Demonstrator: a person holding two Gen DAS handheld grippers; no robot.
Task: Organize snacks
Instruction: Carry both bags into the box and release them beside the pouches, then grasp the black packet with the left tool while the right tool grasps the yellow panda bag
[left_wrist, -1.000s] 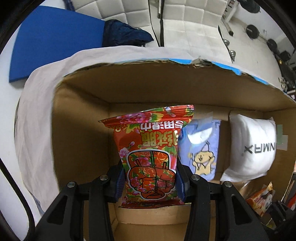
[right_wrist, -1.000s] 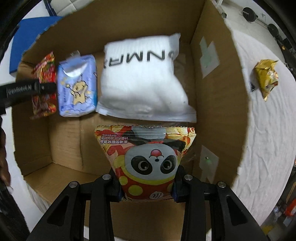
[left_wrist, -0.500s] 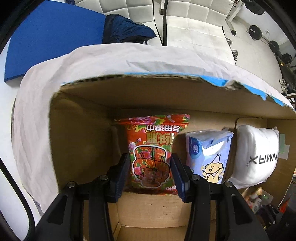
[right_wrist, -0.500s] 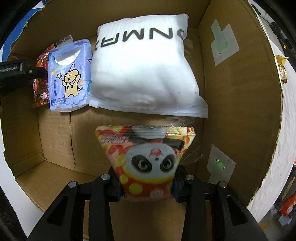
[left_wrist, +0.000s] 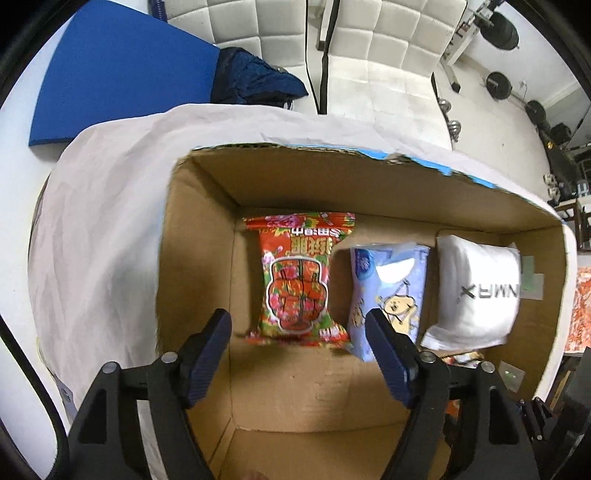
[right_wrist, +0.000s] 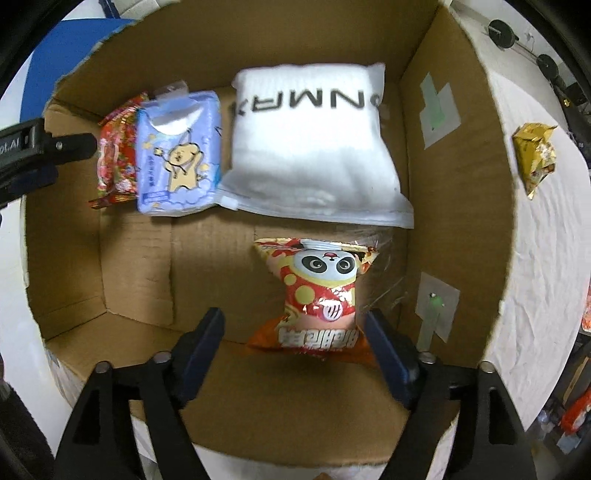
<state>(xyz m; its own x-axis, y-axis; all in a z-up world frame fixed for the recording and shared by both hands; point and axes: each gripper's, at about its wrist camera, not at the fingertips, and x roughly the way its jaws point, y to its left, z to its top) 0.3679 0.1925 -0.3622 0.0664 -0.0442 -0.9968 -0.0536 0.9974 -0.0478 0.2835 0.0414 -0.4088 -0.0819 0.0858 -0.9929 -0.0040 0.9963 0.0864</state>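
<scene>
Packing along, we are hovering both grippers (left_wrist: 297, 341) (right_wrist: 293, 341) spread over four packs lying in the box (right_wrist: 447, 206), leaving the gold pack (right_wrist: 533, 157) outside.

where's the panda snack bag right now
In the right wrist view the panda snack bag lies on the cardboard box floor near its right wall, just in front of the white pouch, between the open right gripper's fingers.

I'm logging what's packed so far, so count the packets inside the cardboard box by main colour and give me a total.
Inside the cardboard box, as seen in the right wrist view:
Red: 2, the red floral snack bag and the red panda-print snack bag
Pale blue: 1, the pale blue cartoon-dog packet
White: 1, the white pouch with black lettering
Total: 4
</scene>
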